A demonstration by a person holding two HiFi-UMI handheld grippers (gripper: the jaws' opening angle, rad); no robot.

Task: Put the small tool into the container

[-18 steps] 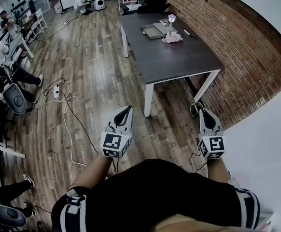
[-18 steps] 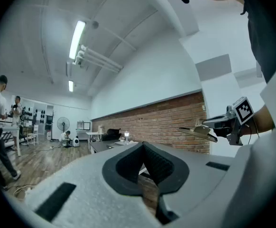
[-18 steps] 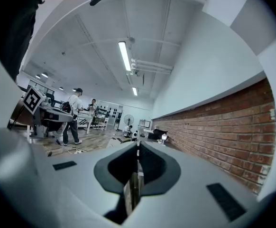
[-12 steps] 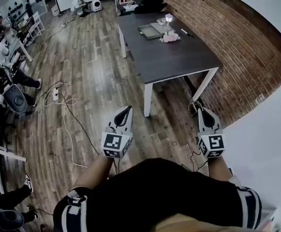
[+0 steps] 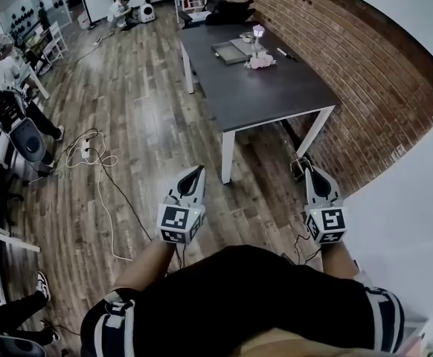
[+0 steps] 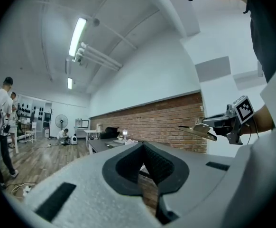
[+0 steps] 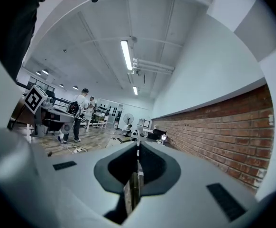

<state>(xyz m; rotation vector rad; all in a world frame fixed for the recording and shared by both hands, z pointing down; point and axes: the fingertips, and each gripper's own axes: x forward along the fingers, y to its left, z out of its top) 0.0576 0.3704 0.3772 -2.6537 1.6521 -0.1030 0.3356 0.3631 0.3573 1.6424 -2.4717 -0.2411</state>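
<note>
A dark grey table [image 5: 276,95] stands far ahead by the brick wall. On its far end lies a shallow grey tray [image 5: 229,51], and a small dark tool with a pale tip [image 5: 286,53] lies near the wall side. My left gripper [image 5: 195,170] and right gripper [image 5: 312,171] hang low in front of my body, over the wooden floor and well short of the table. Both are shut with nothing between the jaws. From the left gripper view the left gripper [image 6: 142,144] points toward the table, with the right gripper [image 6: 198,129] beside it. The right gripper [image 7: 138,144] also faces along the wall.
A pink flower bunch [image 5: 262,60] and a small lamp-like item [image 5: 258,30] sit on the table near the tray. White cables and a power strip [image 5: 88,149] trail over the floor at left. People and chairs [image 5: 12,95] occupy the left side. The brick wall [image 5: 380,88] runs along the right.
The head view has shifted a little, so the table sits slightly higher in the picture. People at the left have moved. Both grippers stay where they were, still shut.
</note>
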